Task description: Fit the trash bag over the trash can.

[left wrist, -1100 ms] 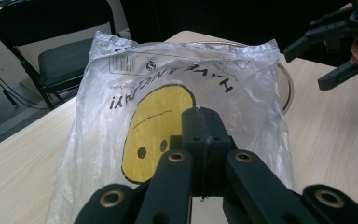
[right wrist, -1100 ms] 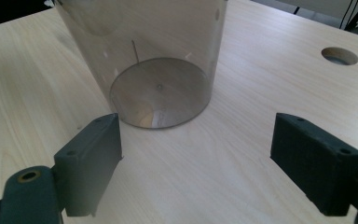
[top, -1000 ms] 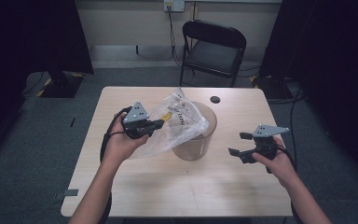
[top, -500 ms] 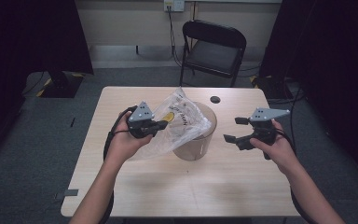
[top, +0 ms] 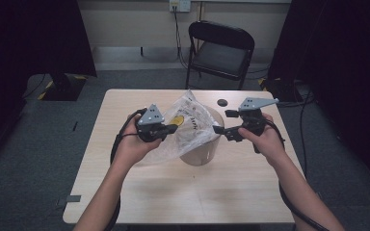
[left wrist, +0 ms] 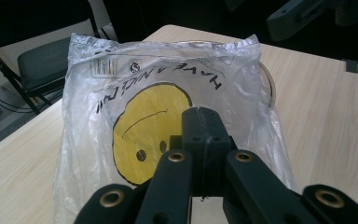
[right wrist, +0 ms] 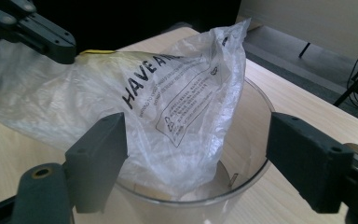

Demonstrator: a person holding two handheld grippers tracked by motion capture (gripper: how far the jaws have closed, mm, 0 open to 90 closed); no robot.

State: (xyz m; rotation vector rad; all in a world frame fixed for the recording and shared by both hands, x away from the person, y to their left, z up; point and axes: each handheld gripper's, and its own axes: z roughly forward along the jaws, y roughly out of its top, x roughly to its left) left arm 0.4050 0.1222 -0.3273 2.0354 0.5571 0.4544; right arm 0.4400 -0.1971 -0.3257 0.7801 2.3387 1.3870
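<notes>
A clear plastic bag [top: 190, 127] printed with a yellow smiley face [left wrist: 144, 130] hangs partly inside a clear round container [top: 207, 154] at the middle of the table. My left gripper [top: 171, 129] is shut on the bag's left side, and the closed jaws pinch the film [left wrist: 203, 121]. My right gripper [top: 223, 121] hovers open at the container's right rim. Its jaws have just been closing a little. In the right gripper view the bag [right wrist: 168, 102] and container rim [right wrist: 256, 140] lie ahead between the jaws, and the pads touch neither.
The light wooden table [top: 183, 197] has bare room in front and on both sides of the container. A small black disc [top: 222, 102] lies near the far edge. A black folding chair [top: 219, 53] stands behind the table. Cables trail from both grippers.
My right gripper has risen and moved left from the table's right side to the container's rim. The left gripper has kept its hold on the bag in place.
</notes>
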